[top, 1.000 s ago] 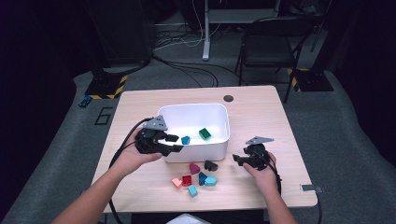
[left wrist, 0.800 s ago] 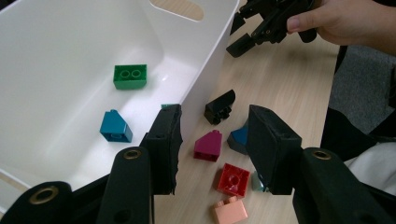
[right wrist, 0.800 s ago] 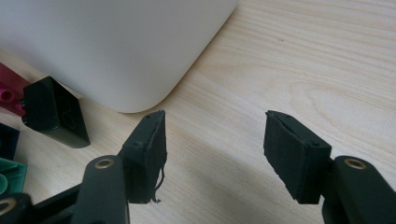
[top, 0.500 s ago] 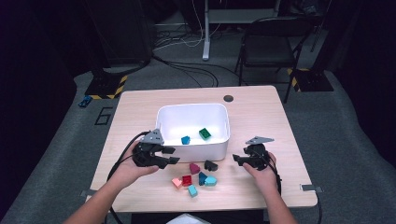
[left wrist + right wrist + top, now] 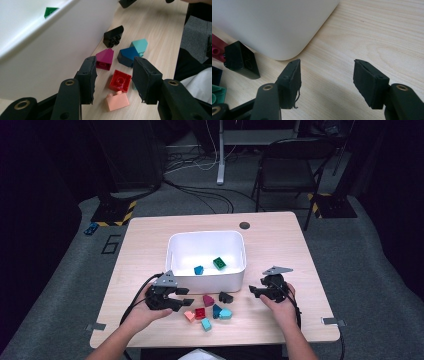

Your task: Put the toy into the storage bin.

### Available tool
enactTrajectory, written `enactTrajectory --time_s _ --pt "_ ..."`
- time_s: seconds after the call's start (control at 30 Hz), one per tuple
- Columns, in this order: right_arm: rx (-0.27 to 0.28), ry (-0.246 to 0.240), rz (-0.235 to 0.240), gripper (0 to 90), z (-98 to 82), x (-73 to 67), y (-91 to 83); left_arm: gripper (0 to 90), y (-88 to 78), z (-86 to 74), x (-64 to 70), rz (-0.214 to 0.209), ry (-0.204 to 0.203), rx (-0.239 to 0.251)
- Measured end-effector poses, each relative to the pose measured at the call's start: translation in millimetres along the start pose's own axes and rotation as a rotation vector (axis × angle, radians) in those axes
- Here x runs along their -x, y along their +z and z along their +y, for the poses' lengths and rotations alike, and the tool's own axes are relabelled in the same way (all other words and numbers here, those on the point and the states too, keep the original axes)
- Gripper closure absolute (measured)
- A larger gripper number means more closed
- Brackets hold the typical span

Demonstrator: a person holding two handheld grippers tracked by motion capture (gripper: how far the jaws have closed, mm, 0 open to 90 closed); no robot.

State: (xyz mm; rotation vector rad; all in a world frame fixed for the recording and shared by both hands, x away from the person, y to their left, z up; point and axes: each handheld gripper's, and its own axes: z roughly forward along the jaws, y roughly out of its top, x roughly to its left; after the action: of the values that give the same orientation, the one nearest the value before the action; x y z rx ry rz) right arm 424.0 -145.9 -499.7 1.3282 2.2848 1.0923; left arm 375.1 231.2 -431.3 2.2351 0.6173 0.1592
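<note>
My left gripper (image 5: 181,299) hovers low over the table, just left of a cluster of small blocks. Its jaws have just been opening and stand open, gripping nothing. In the left gripper view (image 5: 115,62) a red block (image 5: 120,80) and a salmon block (image 5: 117,101) lie on the table beyond the jaws, with a magenta block (image 5: 105,59), a dark blue block (image 5: 128,56), a teal block (image 5: 139,45) and a black block (image 5: 113,36) farther off. My right gripper (image 5: 253,291) rests open and empty at the bin's right front corner (image 5: 328,64).
The white bin (image 5: 210,282) stands mid-table and holds a blue block (image 5: 199,269) and a green block (image 5: 219,263). Bare wood lies right of the right gripper. A dark round hole (image 5: 244,225) marks the table's far side.
My left gripper has come down from beside the bin's left wall to the table next to the loose blocks, and its jaws stand wider. The right gripper has stayed put.
</note>
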Motion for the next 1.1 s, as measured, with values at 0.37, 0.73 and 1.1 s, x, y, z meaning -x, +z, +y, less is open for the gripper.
enactTrajectory --time_s 0.37,0.73,1.1 --pt "-0.005 -0.002 -0.001 38.7 -0.4 -0.4 0.6 50.8 13.7 -21.4 -1.7 0.008 -0.038 -0.023" --pt "-0.007 -0.002 -0.002 38.7 -0.5 -0.2 1.7 46.9 28.7 -35.6 -0.6 -0.026 -0.071 -0.040" --pt "-0.008 -0.003 0.002 38.6 -0.5 0.6 1.9 47.8 39.9 -45.1 4.4 -0.031 -0.062 -0.069"
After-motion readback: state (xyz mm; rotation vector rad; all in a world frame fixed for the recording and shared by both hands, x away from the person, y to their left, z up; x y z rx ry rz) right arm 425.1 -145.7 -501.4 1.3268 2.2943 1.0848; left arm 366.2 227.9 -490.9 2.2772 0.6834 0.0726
